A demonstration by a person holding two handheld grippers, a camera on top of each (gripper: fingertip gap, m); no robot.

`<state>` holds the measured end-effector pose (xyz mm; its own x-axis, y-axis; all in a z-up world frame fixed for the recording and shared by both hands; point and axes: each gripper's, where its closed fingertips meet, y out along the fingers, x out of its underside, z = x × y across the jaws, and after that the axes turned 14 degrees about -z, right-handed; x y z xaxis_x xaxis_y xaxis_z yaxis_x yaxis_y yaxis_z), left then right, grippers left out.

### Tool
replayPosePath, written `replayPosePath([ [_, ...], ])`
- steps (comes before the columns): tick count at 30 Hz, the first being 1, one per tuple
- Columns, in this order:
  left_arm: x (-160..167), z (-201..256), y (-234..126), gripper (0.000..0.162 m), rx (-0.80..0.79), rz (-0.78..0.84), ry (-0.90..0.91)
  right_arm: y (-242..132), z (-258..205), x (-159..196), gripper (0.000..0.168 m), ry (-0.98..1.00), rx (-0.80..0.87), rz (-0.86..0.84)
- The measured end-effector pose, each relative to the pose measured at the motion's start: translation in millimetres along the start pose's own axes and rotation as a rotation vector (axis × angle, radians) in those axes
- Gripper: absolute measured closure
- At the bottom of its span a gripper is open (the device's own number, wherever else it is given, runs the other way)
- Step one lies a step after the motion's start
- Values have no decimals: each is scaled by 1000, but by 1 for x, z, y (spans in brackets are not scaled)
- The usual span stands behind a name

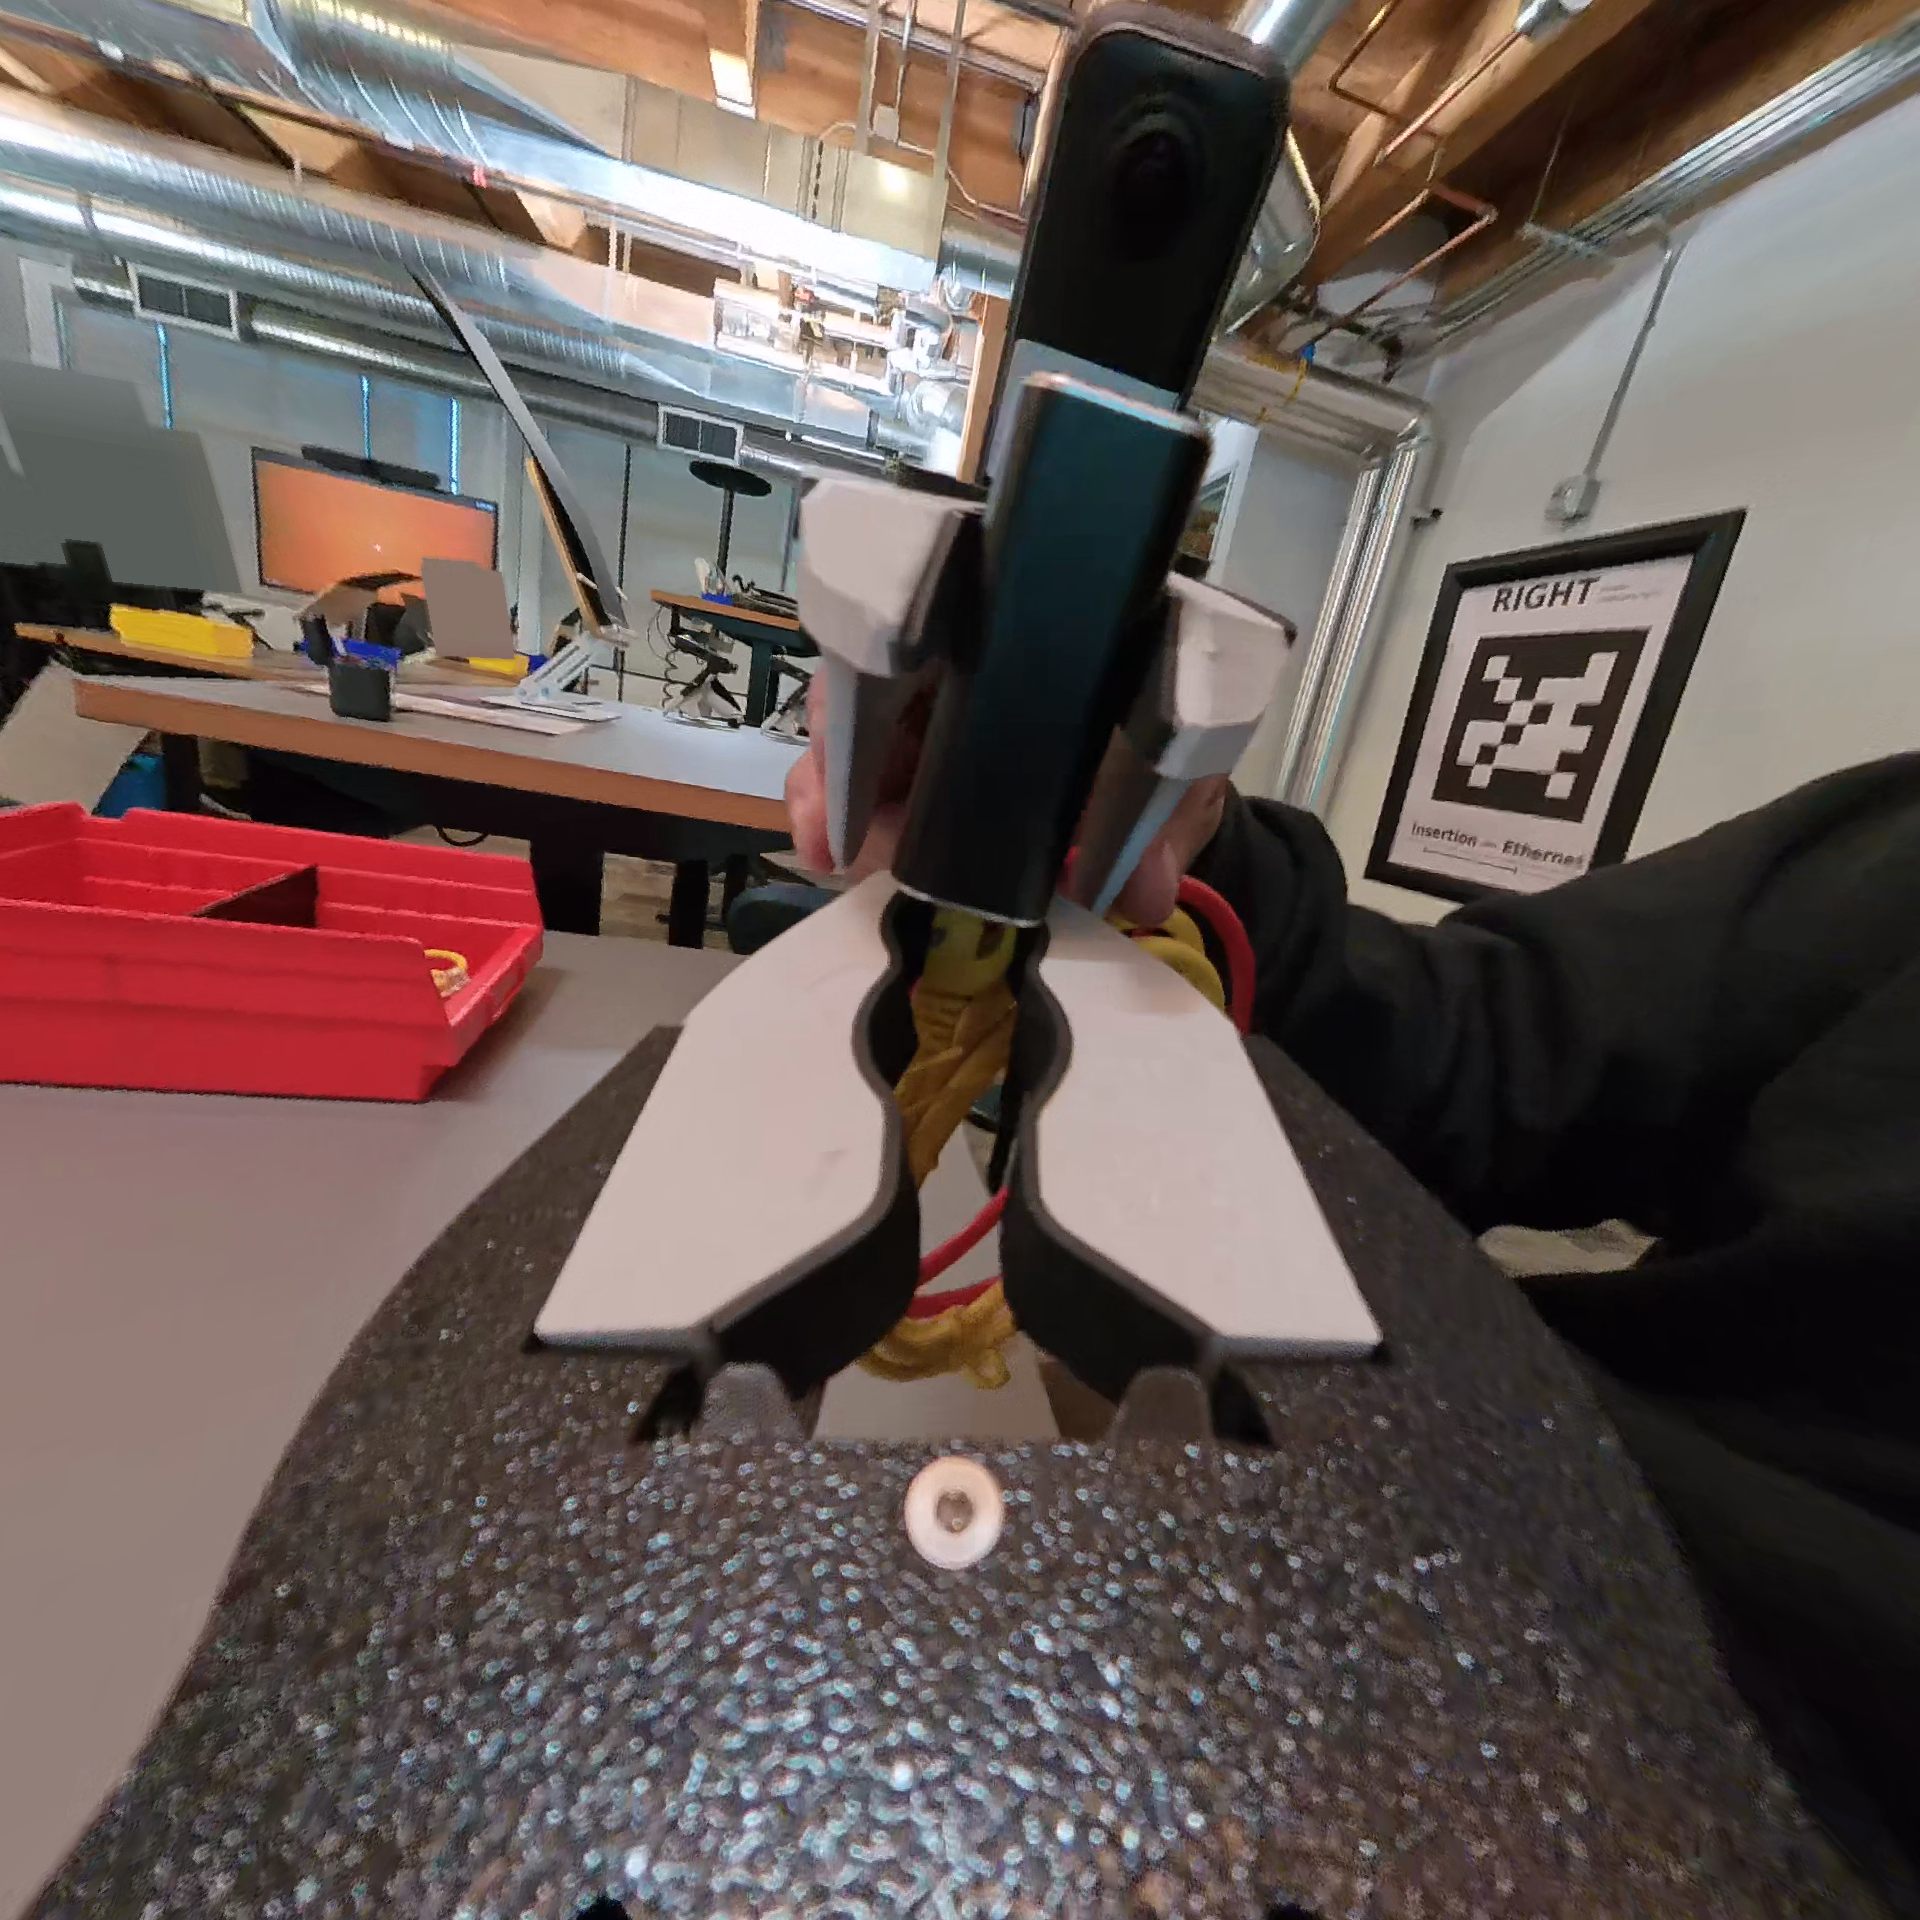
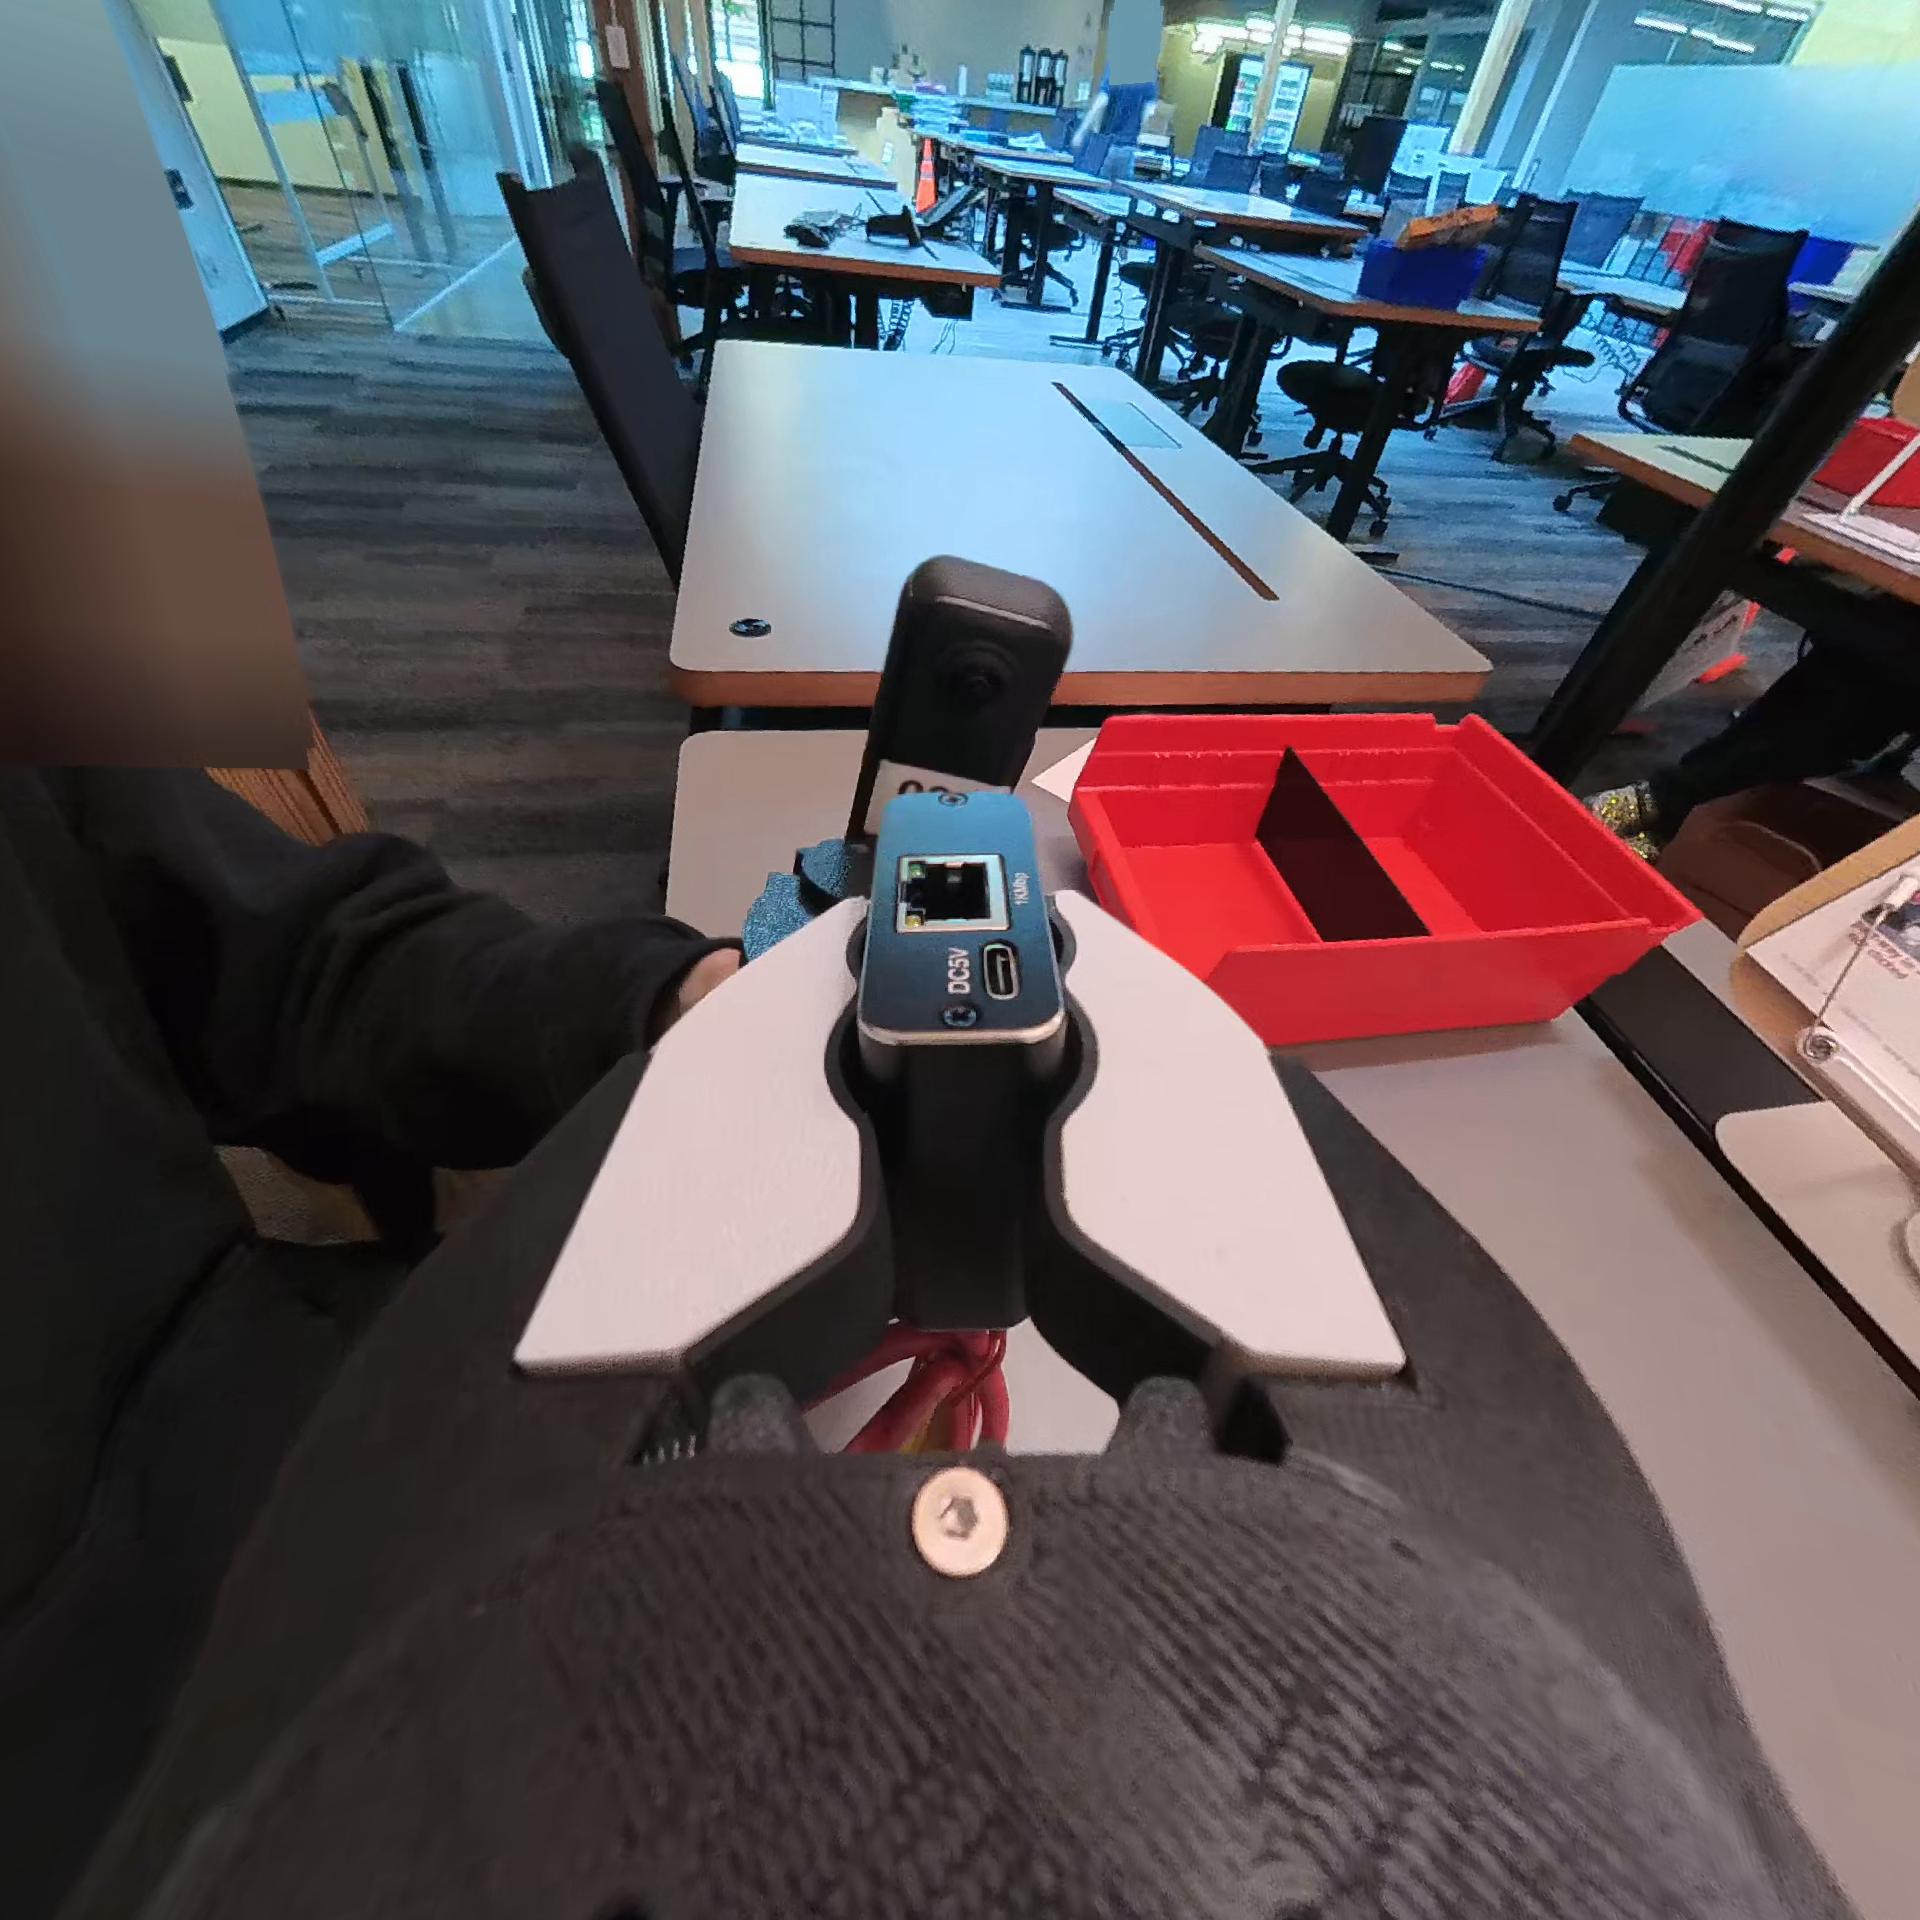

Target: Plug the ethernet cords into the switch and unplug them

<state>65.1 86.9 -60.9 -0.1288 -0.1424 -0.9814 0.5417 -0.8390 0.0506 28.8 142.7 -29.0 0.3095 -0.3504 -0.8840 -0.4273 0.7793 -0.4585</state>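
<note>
The right gripper (image 2: 961, 997) clamps the switch (image 2: 961, 935) lengthwise between its fingers, over the bench's (image 2: 1507, 1195) near edge; the left gripper (image 1: 961, 914) faces it, closed (on what, unclear).

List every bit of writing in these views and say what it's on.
I won't copy out the wording, but these things bear it:
Framed poster on the wall: large print around a black-and-white marker, legible.
Switch, end face: small white print beside its two ports, legible.
White label behind the switch: mostly hidden.
Papers at the right edge: too blurred to read.
</note>
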Motion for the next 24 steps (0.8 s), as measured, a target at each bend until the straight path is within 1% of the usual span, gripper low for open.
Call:
replayPosePath([
  [4, 4, -1, 1, 147, 114, 60, -141, 4, 0, 5, 139, -44, 20, -32],
  [6, 4, 0, 1, 147, 158, 93, -171, 5, 0, 5, 139, -52, 27, -41],
  [9, 8, -1, 2, 147, 213, 116, -217, 9, 0, 12, 139, -70, 35, -103],
  [20, 13, -7, -2, 147, 269, 180, -289, 16, 7, 18, 140, -52, 58, -126],
  [24, 14, -11, -1, 147, 230, 170, -283, 14, 13, 19, 140, 2, 49, -91],
])
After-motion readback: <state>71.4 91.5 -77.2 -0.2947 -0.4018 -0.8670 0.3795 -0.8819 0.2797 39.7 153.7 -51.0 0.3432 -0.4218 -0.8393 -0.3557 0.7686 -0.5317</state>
